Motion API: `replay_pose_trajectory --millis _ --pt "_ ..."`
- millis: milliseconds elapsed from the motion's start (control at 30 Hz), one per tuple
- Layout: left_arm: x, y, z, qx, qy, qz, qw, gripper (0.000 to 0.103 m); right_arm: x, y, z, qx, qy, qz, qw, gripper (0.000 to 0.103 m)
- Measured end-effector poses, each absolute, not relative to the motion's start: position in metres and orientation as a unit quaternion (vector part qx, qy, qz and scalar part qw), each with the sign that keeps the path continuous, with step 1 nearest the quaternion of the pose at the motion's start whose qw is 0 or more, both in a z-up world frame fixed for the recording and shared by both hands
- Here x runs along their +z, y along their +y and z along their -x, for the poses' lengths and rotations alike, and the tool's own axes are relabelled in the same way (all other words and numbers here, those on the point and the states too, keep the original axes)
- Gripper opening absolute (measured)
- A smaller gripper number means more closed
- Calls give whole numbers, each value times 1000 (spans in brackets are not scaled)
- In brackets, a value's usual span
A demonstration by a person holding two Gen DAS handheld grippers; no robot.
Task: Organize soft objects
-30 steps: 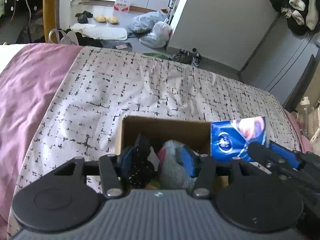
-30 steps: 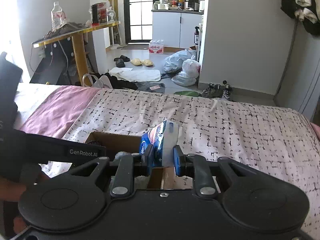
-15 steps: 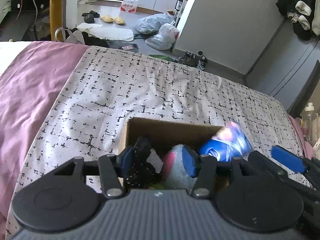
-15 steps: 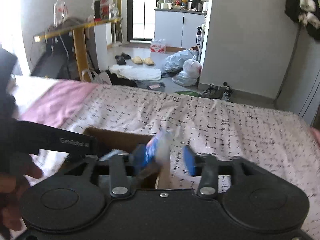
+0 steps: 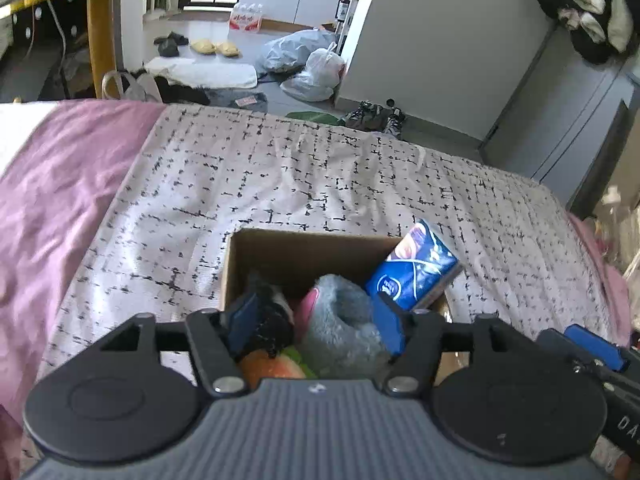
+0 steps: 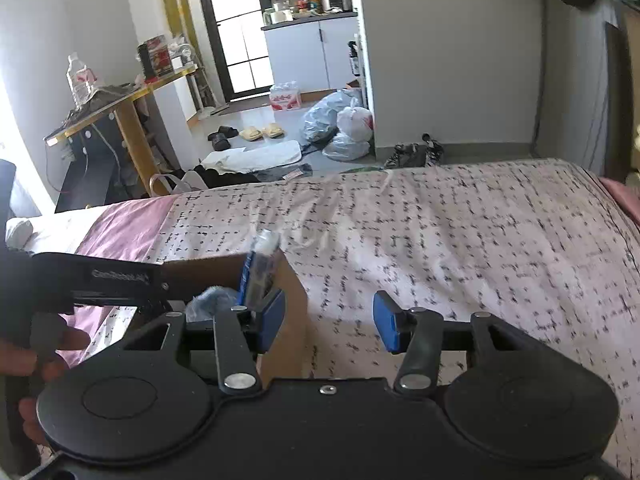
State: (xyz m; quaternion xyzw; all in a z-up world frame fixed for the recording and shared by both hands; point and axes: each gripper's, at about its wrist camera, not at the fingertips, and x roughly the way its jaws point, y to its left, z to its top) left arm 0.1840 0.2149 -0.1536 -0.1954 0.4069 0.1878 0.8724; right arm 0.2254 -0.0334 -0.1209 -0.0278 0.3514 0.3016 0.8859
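A cardboard box (image 5: 304,250) sits on the patterned bedspread (image 5: 320,176). It holds a grey-blue plush (image 5: 340,320), a black-and-white soft item (image 5: 272,312) and an orange-green soft item (image 5: 272,366). A blue tissue pack (image 5: 416,272) leans in the box's right corner, tilted; it also shows in the right wrist view (image 6: 260,268). My left gripper (image 5: 316,320) is open just above the box contents, holding nothing. My right gripper (image 6: 330,322) is open and empty, right of the box (image 6: 288,312).
A purple sheet (image 5: 52,192) covers the bed's left side. Beyond the bed's far edge the floor holds plastic bags (image 5: 308,64), shoes (image 5: 372,114) and slippers (image 5: 216,46). A yellow-legged desk (image 6: 128,128) stands at the left.
My right gripper opened and let go of the blue tissue pack, which dropped into the box's right corner. The right gripper then drew back to the right. The left gripper stayed over the box.
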Motion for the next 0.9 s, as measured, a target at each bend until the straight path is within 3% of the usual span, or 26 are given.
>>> replay_pose_trajectory --millis 200,300,500,667,733,900 --pt "-138 193 -171 182 422 169 872 82 -120 -59 -220 302 362 3 882 49" --pt "-128 182 -161 174 422 162 875 84 -116 -72 -217 305 365 -8 880 49" --pt "-108 156 -144 141 422 152 883 93 -100 -95 -207 308 360 -22 881 61" --pt "-91 138 -129 121 410 137 894 94 -84 -116 -198 308 351 -29 884 81" --pt "-84 131 -122 115 405 125 898 99 -78 -124 -195 305 347 -30 886 92" --pt "-71 122 -108 109 404 122 900 100 -65 -139 -189 304 348 -30 886 103"
